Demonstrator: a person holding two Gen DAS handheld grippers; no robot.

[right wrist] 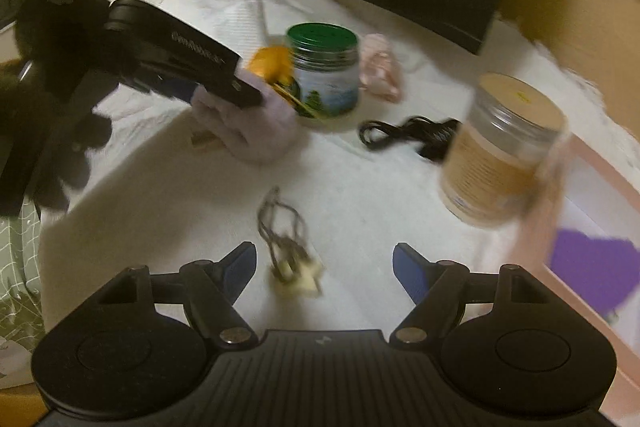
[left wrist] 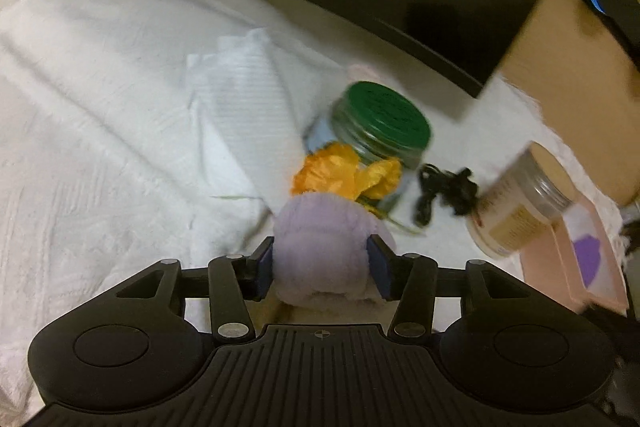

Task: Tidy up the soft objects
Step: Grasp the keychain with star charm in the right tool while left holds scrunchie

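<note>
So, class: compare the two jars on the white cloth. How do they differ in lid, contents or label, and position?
The green-lidded jar has a dark green perforated lid; the tan-lidded jar has a plain tan one. The green-lidded jar's label shows a blue landscape; the tan-lidded jar's is beige with text. The green-lidded jar sits beside the orange flower; the tan-lidded jar stands by the pink tray. Both are clear-walled.

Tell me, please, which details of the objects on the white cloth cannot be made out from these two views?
- Tan-lidded jar: label text, lost to motion blur in both views.
- Lavender plush: its underside, hidden behind the left gripper fingers and body in the left wrist view.
- Pink box: its far side, cut off by the right edge.
- Small tangled item ahead of the right gripper: too blurred to identify.
</note>
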